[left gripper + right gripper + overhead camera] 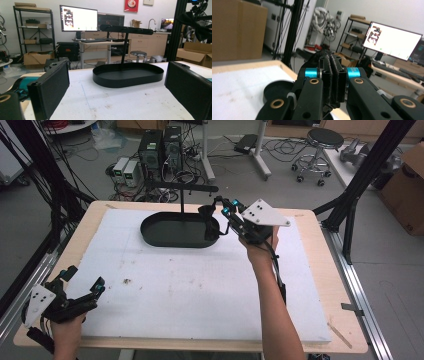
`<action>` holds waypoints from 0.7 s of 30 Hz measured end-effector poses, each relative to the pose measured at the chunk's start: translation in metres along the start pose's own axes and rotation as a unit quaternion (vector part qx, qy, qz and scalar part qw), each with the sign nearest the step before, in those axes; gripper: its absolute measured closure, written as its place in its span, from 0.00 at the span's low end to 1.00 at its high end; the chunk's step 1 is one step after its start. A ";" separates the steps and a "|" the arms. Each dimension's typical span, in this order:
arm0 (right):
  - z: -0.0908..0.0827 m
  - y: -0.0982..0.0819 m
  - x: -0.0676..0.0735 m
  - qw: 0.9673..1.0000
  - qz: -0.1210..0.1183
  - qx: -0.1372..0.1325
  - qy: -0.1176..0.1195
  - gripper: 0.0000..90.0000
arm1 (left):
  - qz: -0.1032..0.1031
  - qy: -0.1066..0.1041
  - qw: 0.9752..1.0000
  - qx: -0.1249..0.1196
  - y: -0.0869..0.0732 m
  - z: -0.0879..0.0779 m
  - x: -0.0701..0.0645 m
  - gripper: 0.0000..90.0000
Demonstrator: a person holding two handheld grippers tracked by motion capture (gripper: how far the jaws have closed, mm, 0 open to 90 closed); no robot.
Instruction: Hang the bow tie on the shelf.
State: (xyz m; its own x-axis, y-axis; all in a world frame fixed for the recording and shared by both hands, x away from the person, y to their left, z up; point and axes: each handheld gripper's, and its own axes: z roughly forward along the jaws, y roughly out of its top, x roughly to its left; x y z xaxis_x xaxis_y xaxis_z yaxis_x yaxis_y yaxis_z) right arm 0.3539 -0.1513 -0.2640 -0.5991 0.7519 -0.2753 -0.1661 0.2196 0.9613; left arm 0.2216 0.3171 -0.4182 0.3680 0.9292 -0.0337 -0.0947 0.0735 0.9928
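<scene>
A white foam sheet (200,285) covers most of a pale wooden table (320,270), speckled with small dark crumbs. Beyond the far edge, two computer towers (161,147) stand on the grey floor among tangled cables, and a round black stool (320,142) sits to the right. A brown cardboard box (407,190) rests at the right edge. A lit monitor (78,18) stands on a desk across the room, beside a metal shelf (33,32).
</scene>
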 end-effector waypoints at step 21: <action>0.080 -0.022 -0.034 1.000 -0.005 0.000 0.012 0.98 | 0.005 -0.008 1.000 -0.006 0.001 -0.005 -0.008 0.07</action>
State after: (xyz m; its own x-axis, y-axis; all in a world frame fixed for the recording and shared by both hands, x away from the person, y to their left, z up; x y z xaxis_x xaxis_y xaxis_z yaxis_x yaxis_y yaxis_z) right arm 0.4402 -0.1321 -0.2762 -0.6159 0.7350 -0.2837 -0.1713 0.2266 0.9588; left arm 0.2137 0.3117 -0.4175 0.3820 0.9239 -0.0213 -0.1091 0.0679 0.9917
